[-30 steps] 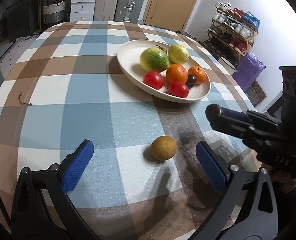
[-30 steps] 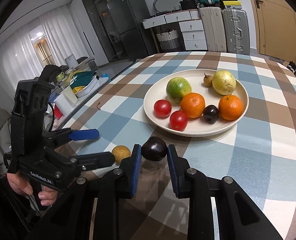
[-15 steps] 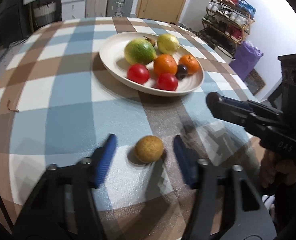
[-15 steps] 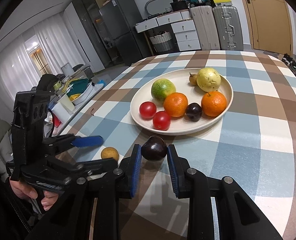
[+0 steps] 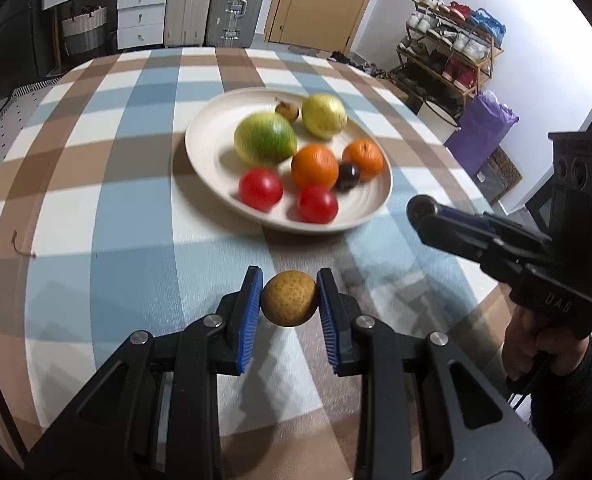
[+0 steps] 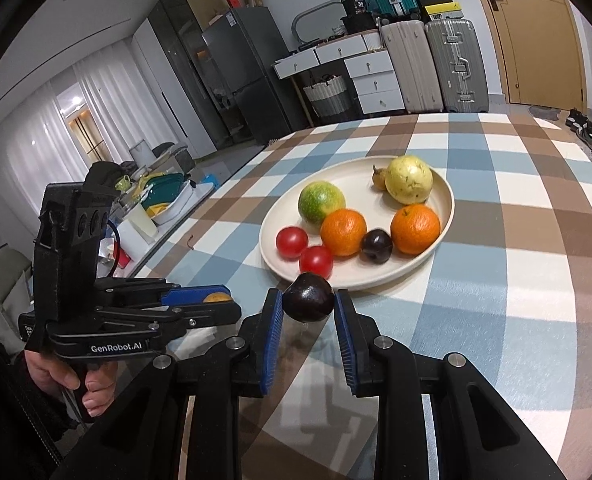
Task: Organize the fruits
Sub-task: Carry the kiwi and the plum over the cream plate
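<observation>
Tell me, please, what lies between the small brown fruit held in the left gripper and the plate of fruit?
Nothing: in the left wrist view, only bare checked tablecloth separates the small brown fruit from the plate.

The left gripper closed its wide-open jaws onto the brown fruit near the plate, and now held it between the blue pads.
</observation>
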### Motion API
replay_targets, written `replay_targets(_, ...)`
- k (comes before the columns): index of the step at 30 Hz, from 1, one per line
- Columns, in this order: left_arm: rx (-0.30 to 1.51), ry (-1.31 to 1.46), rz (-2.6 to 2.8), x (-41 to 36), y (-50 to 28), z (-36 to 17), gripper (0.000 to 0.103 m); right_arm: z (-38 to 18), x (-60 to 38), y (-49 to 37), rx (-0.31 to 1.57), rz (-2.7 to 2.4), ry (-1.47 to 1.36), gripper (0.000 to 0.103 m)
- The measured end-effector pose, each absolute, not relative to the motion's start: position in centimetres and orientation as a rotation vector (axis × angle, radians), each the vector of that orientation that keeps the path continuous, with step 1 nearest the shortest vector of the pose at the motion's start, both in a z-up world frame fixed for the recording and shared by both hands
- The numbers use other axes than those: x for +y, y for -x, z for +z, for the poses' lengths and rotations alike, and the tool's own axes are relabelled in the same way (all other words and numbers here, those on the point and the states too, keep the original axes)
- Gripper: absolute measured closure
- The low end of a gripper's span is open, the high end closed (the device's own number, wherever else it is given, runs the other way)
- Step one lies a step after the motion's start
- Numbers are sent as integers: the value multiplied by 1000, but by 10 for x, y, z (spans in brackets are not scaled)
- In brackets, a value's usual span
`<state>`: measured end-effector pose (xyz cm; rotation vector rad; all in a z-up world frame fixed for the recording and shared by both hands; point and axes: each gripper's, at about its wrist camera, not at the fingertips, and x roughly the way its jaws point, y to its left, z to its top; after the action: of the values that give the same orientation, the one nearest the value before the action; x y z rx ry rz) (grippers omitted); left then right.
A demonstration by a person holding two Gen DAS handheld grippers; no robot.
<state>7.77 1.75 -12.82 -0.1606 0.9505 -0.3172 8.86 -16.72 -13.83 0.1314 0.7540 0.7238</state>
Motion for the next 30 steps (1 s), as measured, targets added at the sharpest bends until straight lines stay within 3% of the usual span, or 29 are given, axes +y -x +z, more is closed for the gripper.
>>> replay_targets(19,904,185,-363,16,-153,-81,78,-105,-157,-147,714,762,-161,77)
replay_targets(30,935,180,-417,1,-214,-87,78,-103,-147,-179,706,682,-60,77)
